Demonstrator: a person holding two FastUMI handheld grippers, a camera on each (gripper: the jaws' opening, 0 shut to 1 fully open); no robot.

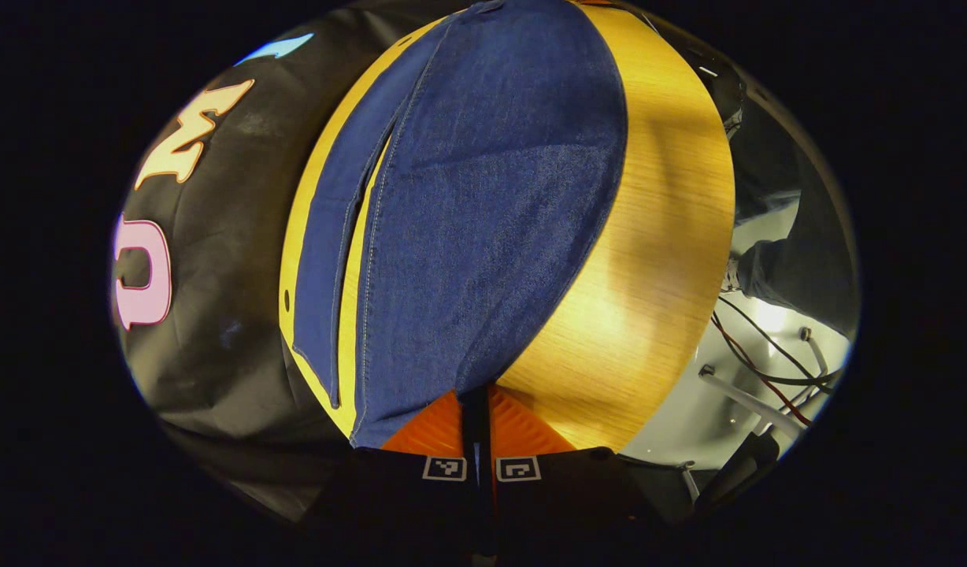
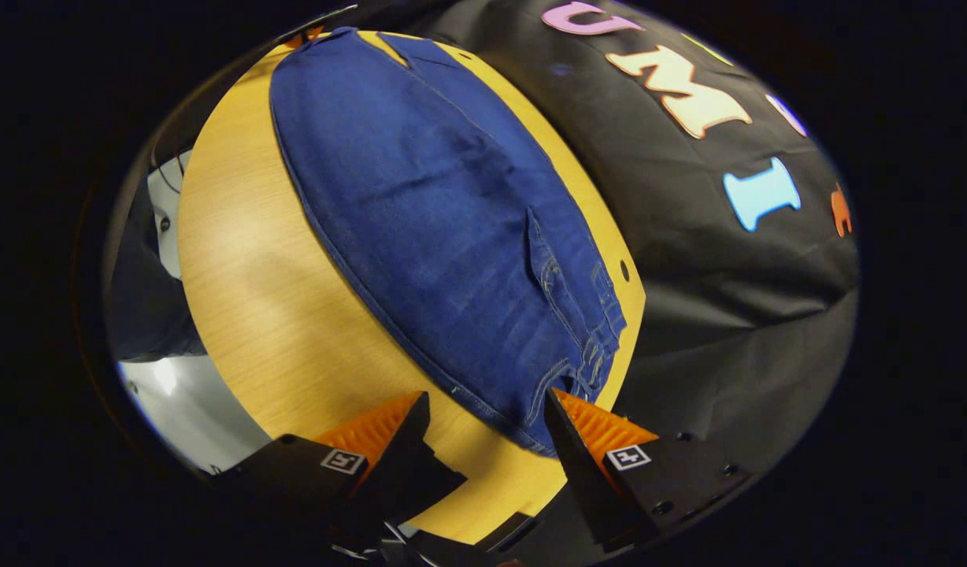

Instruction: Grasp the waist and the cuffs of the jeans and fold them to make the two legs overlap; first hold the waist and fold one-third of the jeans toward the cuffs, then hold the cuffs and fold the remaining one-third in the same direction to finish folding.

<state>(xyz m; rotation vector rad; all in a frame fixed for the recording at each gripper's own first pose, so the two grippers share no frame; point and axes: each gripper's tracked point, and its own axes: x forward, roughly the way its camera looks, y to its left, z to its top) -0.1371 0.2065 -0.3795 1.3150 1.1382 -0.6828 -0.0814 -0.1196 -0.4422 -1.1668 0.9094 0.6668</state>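
While the left gripper (image 1: 476,402) is clenched on the cuff end of the jeans (image 1: 483,213), its two fingers pressed together with denim between them at six o'clock in the left gripper view, the right gripper (image 2: 483,413) stands released, its fingers spread wide at the waist end. One finger sits near the waistband corner at about five o'clock in the right gripper view, whether touching it I cannot tell; the other hangs over bare table (image 2: 247,299) at seven o'clock.

Outward from each claw, the jeans run lengthways across the wooden table toward twelve o'clock. In the left gripper view one leg lies broad in the middle and a narrower strip of the other shows beside it toward nine o'clock, a slit of table between them. So the legs overlap only in part, as I judge it. Both thirds, waist first and then cuffs, look not yet begun, since the jeans lie at full length.

Counted: one pair of jeans, two legs, one table, two grippers.
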